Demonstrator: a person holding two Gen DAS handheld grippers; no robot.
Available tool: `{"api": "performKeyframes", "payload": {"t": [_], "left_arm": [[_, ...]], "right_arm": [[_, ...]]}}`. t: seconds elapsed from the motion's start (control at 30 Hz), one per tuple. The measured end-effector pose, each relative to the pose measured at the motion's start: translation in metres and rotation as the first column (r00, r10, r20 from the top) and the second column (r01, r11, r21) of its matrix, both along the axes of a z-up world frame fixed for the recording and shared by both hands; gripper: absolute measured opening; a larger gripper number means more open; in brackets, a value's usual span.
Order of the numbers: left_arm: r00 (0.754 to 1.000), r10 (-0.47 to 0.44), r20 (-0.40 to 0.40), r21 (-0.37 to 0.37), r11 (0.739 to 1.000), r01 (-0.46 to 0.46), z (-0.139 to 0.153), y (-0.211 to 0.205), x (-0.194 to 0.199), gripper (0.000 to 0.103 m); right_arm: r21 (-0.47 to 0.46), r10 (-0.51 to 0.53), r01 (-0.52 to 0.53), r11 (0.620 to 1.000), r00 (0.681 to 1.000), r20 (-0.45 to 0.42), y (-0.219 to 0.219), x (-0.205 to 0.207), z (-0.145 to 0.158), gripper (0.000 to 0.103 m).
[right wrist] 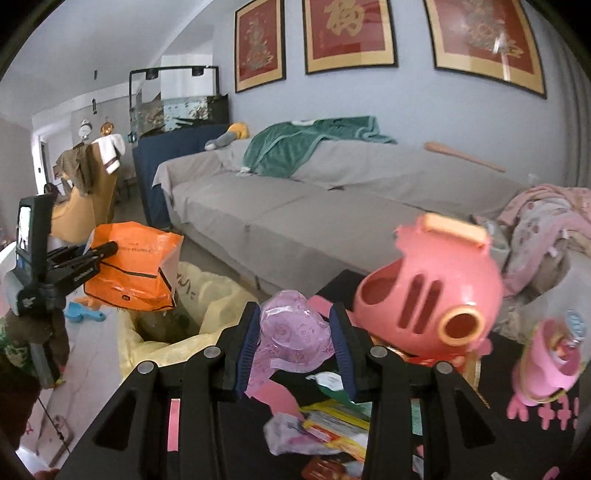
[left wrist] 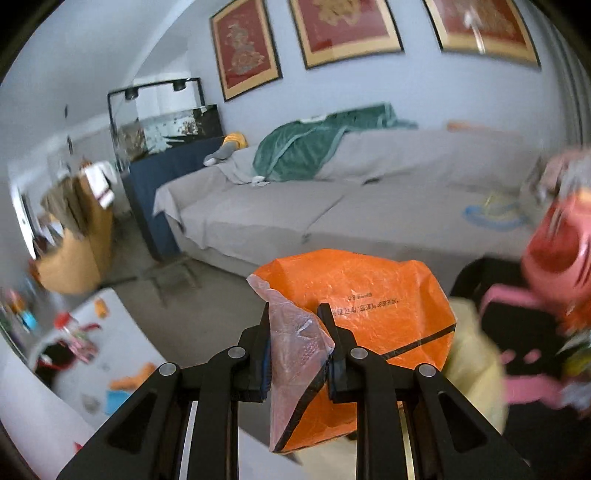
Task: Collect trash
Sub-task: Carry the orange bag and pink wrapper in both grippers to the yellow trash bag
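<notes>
We count three framed pictures (right wrist: 350, 35) along the top of the frame, one sofa (right wrist: 295, 206) across the middle, one green blanket (right wrist: 310, 144) on it, one orange bag (right wrist: 136, 273) at left, one pink wrapper (right wrist: 295, 339) at bottom centre, and perhaps two pink toys (right wrist: 432, 295) at right, the edge being blurred.

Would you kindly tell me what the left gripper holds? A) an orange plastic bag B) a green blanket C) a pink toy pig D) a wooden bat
A: the left gripper is closed on the edge of the orange plastic bag, as the right wrist view also shows.
</notes>
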State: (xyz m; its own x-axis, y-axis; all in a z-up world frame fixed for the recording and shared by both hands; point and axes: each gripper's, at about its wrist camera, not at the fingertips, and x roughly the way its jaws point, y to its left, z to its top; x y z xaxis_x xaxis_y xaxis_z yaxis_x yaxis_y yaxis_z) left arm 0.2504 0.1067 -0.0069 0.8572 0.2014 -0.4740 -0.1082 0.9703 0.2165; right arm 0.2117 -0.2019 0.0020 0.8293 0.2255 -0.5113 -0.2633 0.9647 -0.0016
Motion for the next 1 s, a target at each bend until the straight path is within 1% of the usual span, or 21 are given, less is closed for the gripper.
{"api": "performKeyframes", "payload": {"t": [0.07, 0.13, 0.17, 0.2, 0.23, 0.27, 0.3, 0.37, 0.4, 0.43, 0.47, 0.5, 0.53, 0.6, 0.67, 0.77, 0.8, 0.83, 0.87, 0.97, 1.0], "left_arm": [[1.0, -0.009, -0.027, 0.085, 0.996, 0.011, -0.013, -0.01, 0.01, 0.022], [0.997, -0.038, -0.061, 0.177, 0.983, 0.049, -0.026, -0.026, 0.02, 0.022], [0.995, -0.061, -0.081, 0.205, 0.976, 0.077, -0.034, -0.033, 0.024, 0.022], [0.989, -0.094, -0.111, 0.213, 0.97, 0.116, -0.042, -0.04, 0.027, 0.022], [0.981, -0.131, -0.143, 0.193, 0.968, 0.158, -0.048, -0.045, 0.029, 0.022], [0.972, -0.16, -0.171, 0.159, 0.969, 0.187, -0.054, -0.048, 0.032, 0.022], [0.96, -0.193, -0.204, 0.095, 0.972, 0.215, -0.058, -0.05, 0.035, 0.023], [0.933, -0.253, -0.257, -0.064, 0.968, 0.244, -0.063, -0.046, 0.047, 0.024], [0.92, -0.282, -0.273, -0.153, 0.957, 0.248, -0.065, -0.042, 0.054, 0.024], [0.91, -0.306, -0.28, -0.246, 0.939, 0.24, -0.067, -0.033, 0.061, 0.028], [0.905, -0.323, -0.277, -0.341, 0.914, 0.221, -0.069, -0.024, 0.066, 0.031], [0.904, -0.331, -0.27, -0.402, 0.892, 0.206, -0.072, -0.018, 0.066, 0.036], [0.905, -0.334, -0.263, -0.446, 0.874, 0.193, -0.072, -0.012, 0.066, 0.039], [0.918, -0.326, -0.226, -0.527, 0.834, 0.166, -0.066, 0.006, 0.064, 0.041], [0.934, -0.307, -0.182, -0.58, 0.8, 0.15, -0.057, 0.022, 0.06, 0.042], [0.955, -0.279, -0.105, -0.655, 0.742, 0.145, -0.039, 0.051, 0.051, 0.046], [0.959, -0.268, -0.089, -0.666, 0.732, 0.143, -0.035, 0.058, 0.047, 0.047], [0.965, -0.252, -0.075, -0.669, 0.73, 0.139, -0.029, 0.065, 0.043, 0.047], [0.972, -0.229, -0.062, -0.665, 0.735, 0.131, -0.026, 0.074, 0.039, 0.047], [0.99, -0.136, -0.029, -0.615, 0.783, 0.09, -0.015, 0.093, 0.023, 0.047], [0.993, -0.113, -0.029, -0.606, 0.792, 0.072, -0.015, 0.097, 0.02, 0.047]], "right_arm": [[0.006, 0.001, -0.001, 1.0, 1.0, -0.016, 0.002, 0.01, -0.005, 0.036], [0.018, 0.001, -0.001, 1.0, 0.999, -0.035, 0.003, 0.018, -0.011, 0.036], [0.022, 0.002, -0.001, 1.0, 0.999, -0.043, 0.003, 0.021, -0.013, 0.036], [0.026, 0.002, -0.001, 1.0, 0.999, -0.052, 0.003, 0.025, -0.016, 0.036], [0.028, 0.002, -0.001, 1.0, 0.998, -0.059, 0.003, 0.027, -0.019, 0.036], [0.031, 0.003, -0.001, 1.0, 0.998, -0.067, 0.004, 0.03, -0.022, 0.036], [0.033, 0.002, 0.0, 0.999, 0.997, -0.073, 0.005, 0.031, -0.024, 0.036], [0.036, 0.001, 0.002, 0.999, 0.996, -0.085, 0.004, 0.033, -0.028, 0.036], [0.036, 0.0, 0.004, 0.999, 0.996, -0.091, 0.003, 0.034, -0.03, 0.036], [0.036, -0.002, 0.005, 0.999, 0.995, -0.095, 0.002, 0.034, -0.031, 0.036], [0.034, -0.005, 0.008, 0.999, 0.995, -0.101, 0.002, 0.035, -0.033, 0.036], [0.033, -0.008, 0.011, 0.999, 0.994, -0.107, 0.001, 0.035, -0.035, 0.036], [0.032, -0.01, 0.013, 0.999, 0.994, -0.11, 0.001, 0.037, -0.036, 0.036], [0.032, -0.015, 0.019, 0.999, 0.993, -0.118, 0.0, 0.038, -0.039, 0.036], [0.032, -0.013, 0.017, 0.999, 0.993, -0.121, 0.003, 0.039, -0.04, 0.036], [0.034, 0.007, -0.003, 0.999, 0.992, -0.123, 0.016, 0.047, -0.038, 0.036], [0.035, 0.019, -0.014, 0.999, 0.993, -0.119, 0.023, 0.049, -0.036, 0.036], [0.036, 0.028, -0.024, 0.999, 0.993, -0.115, 0.03, 0.051, -0.034, 0.036], [0.04, 0.043, -0.039, 0.998, 0.994, -0.104, 0.04, 0.053, -0.031, 0.036], [0.05, 0.09, -0.087, 0.995, 0.994, -0.059, 0.074, 0.061, -0.023, 0.036], [0.055, 0.105, -0.103, 0.993, 0.993, -0.045, 0.086, 0.066, -0.021, 0.036]]}}
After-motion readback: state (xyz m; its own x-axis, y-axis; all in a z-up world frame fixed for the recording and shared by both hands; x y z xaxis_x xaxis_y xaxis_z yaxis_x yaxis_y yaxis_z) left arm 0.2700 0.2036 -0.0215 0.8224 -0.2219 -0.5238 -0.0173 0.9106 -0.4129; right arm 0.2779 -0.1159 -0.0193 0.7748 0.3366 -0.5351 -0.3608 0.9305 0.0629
